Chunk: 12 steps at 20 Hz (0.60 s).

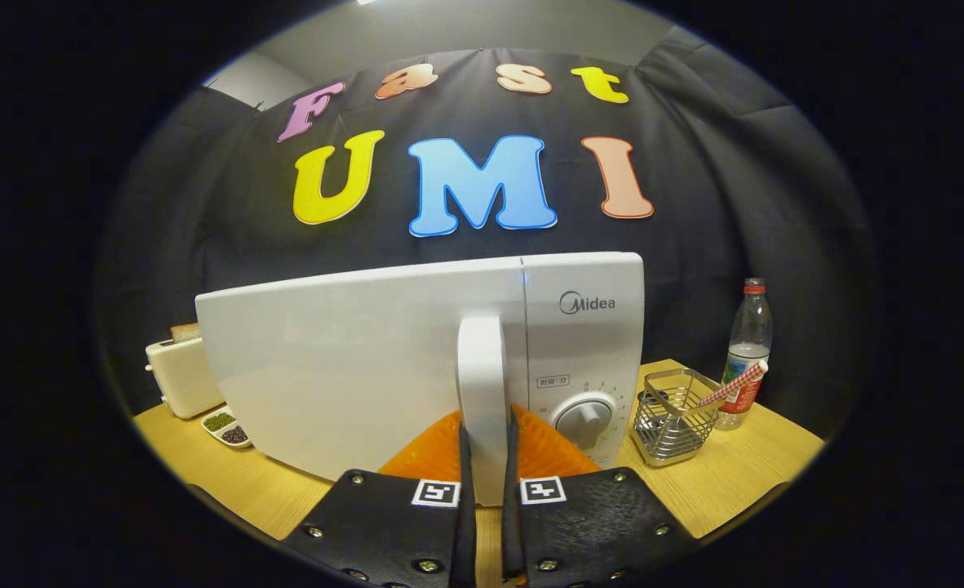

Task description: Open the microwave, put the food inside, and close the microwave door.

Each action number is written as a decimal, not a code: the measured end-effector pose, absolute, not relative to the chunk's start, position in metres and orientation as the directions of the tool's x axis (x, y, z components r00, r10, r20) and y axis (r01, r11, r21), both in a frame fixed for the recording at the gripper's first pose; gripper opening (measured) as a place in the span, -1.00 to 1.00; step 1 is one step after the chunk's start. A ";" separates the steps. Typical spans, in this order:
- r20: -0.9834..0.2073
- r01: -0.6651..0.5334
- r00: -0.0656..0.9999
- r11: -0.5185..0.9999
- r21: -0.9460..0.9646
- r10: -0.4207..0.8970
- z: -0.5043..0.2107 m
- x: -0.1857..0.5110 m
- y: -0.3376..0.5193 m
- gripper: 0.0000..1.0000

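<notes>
A white microwave [351, 359] stands on the wooden table [735, 482] right in front of me. Its upright white door handle [482, 392] runs down between my two fingers, and my gripper [488, 457] is shut on it, one finger pressing each side. The door looks closed or nearly closed against the body. To the right of the handle sits the control panel with a round dial [584, 418]. I cannot tell where the food is.
A white toaster [181, 374] with bread in it stands left of the microwave, with a small divided dish [227, 428] of dark bits beside it. Right of the microwave are a wire basket [673, 415] holding a striped stick and a plastic bottle [748, 347].
</notes>
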State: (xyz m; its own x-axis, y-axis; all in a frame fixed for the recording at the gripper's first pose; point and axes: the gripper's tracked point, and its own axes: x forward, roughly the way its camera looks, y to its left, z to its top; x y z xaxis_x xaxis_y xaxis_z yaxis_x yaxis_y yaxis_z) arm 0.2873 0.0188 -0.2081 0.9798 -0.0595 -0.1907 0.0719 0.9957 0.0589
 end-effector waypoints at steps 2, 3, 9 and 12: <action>-0.196 0.073 0.979 0.995 0.065 -0.059 -0.209 0.287 0.018 -0.75; -0.201 0.075 0.978 0.994 0.075 -0.058 -0.208 0.286 0.018 -0.75; -0.184 0.030 0.983 0.999 0.024 -0.025 -0.204 0.237 0.037 -0.75; -0.186 0.001 0.982 0.999 0.040 0.007 -0.202 0.209 0.050 -0.75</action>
State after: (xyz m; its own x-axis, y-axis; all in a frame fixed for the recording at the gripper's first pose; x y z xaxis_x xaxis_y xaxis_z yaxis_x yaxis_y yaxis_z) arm 0.2088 0.0504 -0.2025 0.9824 0.0066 -0.1864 0.0009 0.9992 0.0399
